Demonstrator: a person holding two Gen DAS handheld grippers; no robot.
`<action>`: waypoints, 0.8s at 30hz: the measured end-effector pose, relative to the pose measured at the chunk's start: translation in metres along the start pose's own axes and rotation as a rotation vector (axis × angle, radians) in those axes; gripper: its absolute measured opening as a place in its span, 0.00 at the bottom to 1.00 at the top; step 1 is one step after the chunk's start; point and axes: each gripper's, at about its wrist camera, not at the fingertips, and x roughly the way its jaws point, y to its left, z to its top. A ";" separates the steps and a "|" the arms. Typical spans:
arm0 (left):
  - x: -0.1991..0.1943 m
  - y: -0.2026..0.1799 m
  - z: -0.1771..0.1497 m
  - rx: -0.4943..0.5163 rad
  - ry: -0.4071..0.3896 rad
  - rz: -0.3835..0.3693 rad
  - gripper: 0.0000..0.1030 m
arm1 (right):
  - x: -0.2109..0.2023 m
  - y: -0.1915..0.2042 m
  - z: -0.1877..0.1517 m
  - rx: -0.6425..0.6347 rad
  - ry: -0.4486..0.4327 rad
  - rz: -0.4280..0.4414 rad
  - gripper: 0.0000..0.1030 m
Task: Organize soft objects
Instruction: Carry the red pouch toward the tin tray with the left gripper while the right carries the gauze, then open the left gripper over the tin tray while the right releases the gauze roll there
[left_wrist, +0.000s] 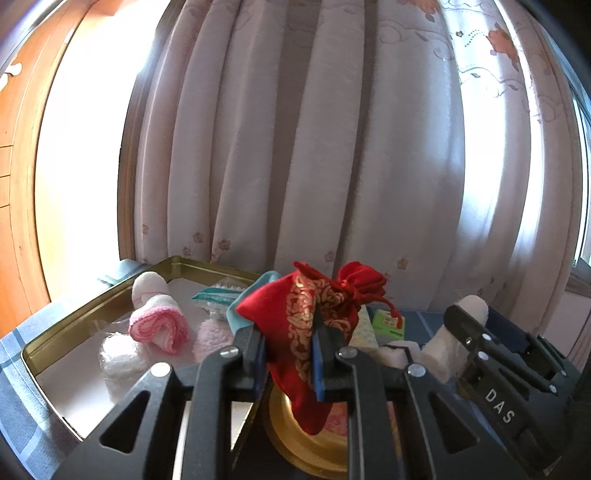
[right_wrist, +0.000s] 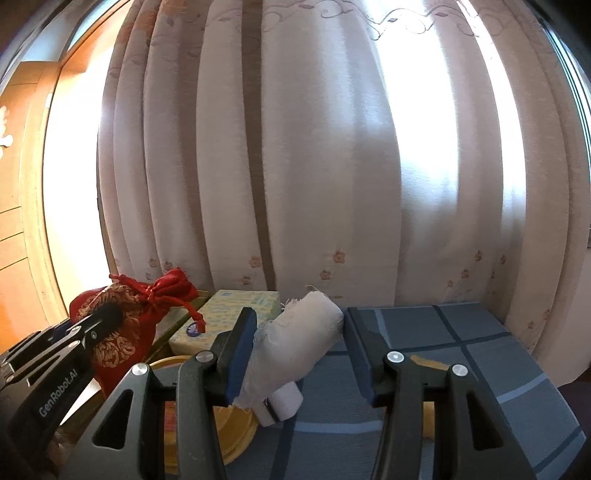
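Left wrist view: left claw is clamped on one red drawstring pouch, lifted at lower centre just right of the gold tin tray, probably headed into it. Tray at lower left already holds one pink-and-white sock plus other small soft pieces, count unclear. Right wrist view: right claw grips one white gauze roll at lower centre, above the blue checked worktop. One tissue pack sits behind.

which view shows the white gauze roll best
The right wrist view: the white gauze roll fills the centre between that hand-held gripper's fingers. In the left wrist view only its end peeks out behind the other gripper.
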 end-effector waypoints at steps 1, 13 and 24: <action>0.000 0.000 0.000 0.001 0.000 -0.002 0.17 | 0.000 0.001 0.000 0.003 0.000 0.005 0.49; -0.022 0.039 0.021 0.007 -0.041 0.050 0.17 | 0.008 0.031 0.012 0.006 -0.011 0.118 0.50; -0.028 0.102 0.051 -0.011 -0.012 0.166 0.17 | 0.023 0.082 0.038 0.030 0.061 0.312 0.50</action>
